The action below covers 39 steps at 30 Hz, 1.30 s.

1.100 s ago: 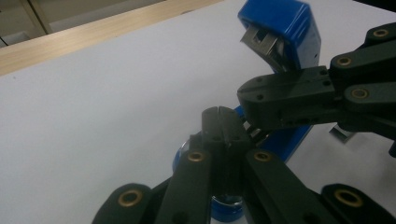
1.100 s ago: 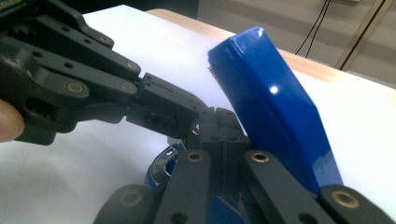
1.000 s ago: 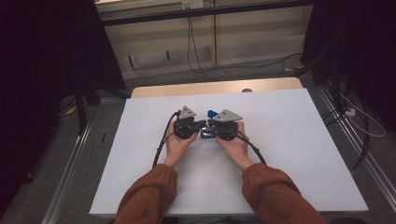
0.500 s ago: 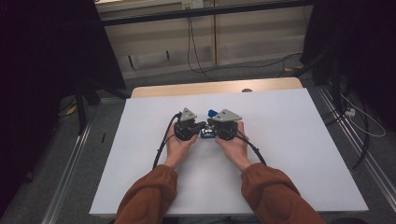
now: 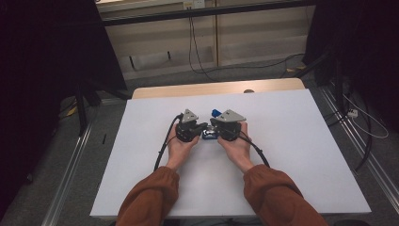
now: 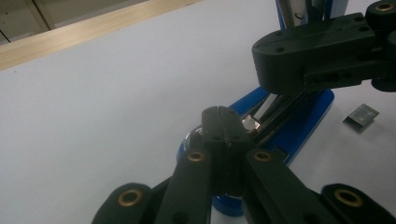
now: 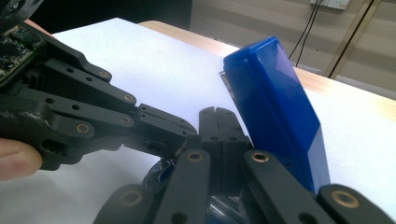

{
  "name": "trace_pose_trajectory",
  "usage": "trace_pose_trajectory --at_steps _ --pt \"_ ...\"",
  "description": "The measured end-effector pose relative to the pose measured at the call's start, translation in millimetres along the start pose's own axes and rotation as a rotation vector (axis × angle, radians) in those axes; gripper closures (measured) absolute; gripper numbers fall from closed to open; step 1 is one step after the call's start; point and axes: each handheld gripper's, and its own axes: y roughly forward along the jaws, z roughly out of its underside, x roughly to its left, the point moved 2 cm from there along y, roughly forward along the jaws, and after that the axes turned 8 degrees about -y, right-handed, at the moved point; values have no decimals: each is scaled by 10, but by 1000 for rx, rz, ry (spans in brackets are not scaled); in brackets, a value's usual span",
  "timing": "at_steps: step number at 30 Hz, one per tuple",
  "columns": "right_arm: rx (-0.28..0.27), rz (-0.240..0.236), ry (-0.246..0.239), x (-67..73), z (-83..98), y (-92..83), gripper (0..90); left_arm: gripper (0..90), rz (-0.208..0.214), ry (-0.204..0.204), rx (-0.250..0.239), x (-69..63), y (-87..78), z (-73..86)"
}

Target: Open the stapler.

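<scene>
Both grippers meet at mid-bench over a glossy blue plastic stapler (image 7: 275, 112), opened on its hinge. The left gripper (image 6: 223, 122) has its fingers pressed together, empty, tips touching the stapler's base. The right gripper (image 7: 215, 122) likewise has its fingers closed, empty, beside the raised lid. A small strip of metal staples (image 6: 361, 116) lies on the white bench (image 5: 291, 127).

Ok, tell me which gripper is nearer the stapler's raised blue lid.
Right. The right gripper is shut beside the lid; the left gripper is shut low over the stapler's base, farther off.

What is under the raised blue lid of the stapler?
Under the stapler lid, a metal staple channel shows beside the shut left gripper. Whether staples are loaded is hidden by the shut right gripper.
</scene>
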Motion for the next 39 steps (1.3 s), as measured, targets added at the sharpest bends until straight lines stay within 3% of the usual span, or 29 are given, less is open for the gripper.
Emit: trace_pose_trajectory --at_steps 14,16,39 --pt "-2 12 -8 2 -1 -9 900 900 -2 2 -10 -1 0 9" --pt "-6 32 -16 6 -7 -21 900 900 -1 3 -9 0 0 9" --pt "-19 63 3 -139 -26 -147 900 900 -4 4 -12 -3 2 9"
